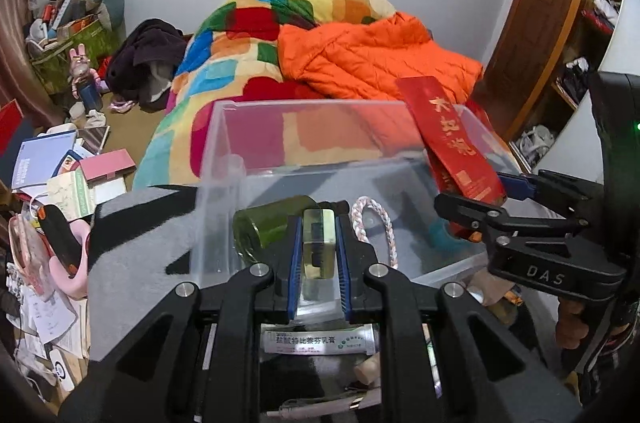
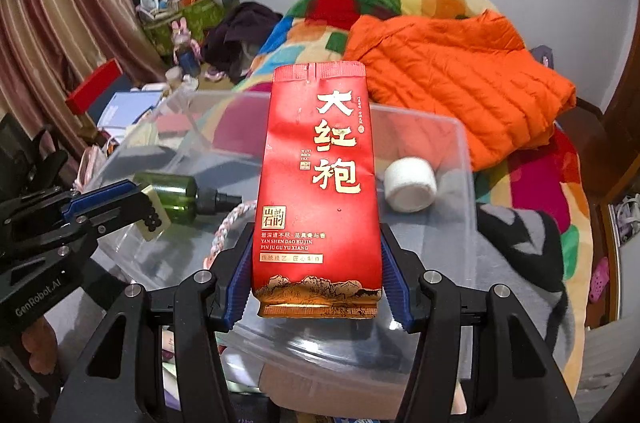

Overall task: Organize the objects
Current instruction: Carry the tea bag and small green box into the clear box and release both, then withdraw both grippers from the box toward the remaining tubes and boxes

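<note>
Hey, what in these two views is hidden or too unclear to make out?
- Left wrist view: the small clear block hides part of the green bottle; the left gripper covers the ointment tube ends.
- Right wrist view: the red tea packet blocks the clear bin floor behind it.

Bedroom clutter beyond my work

An orange jacket [image 2: 452,79] lies on my bed's patchwork blanket [image 2: 316,11]; left of the blanket sit dark clothes [image 1: 148,59] and striped curtains [image 2: 68,7].

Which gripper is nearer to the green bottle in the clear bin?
Left. The left gripper holds a small block just beside the green bottle; the right gripper, holding the red tea packet, is farther off.
</note>
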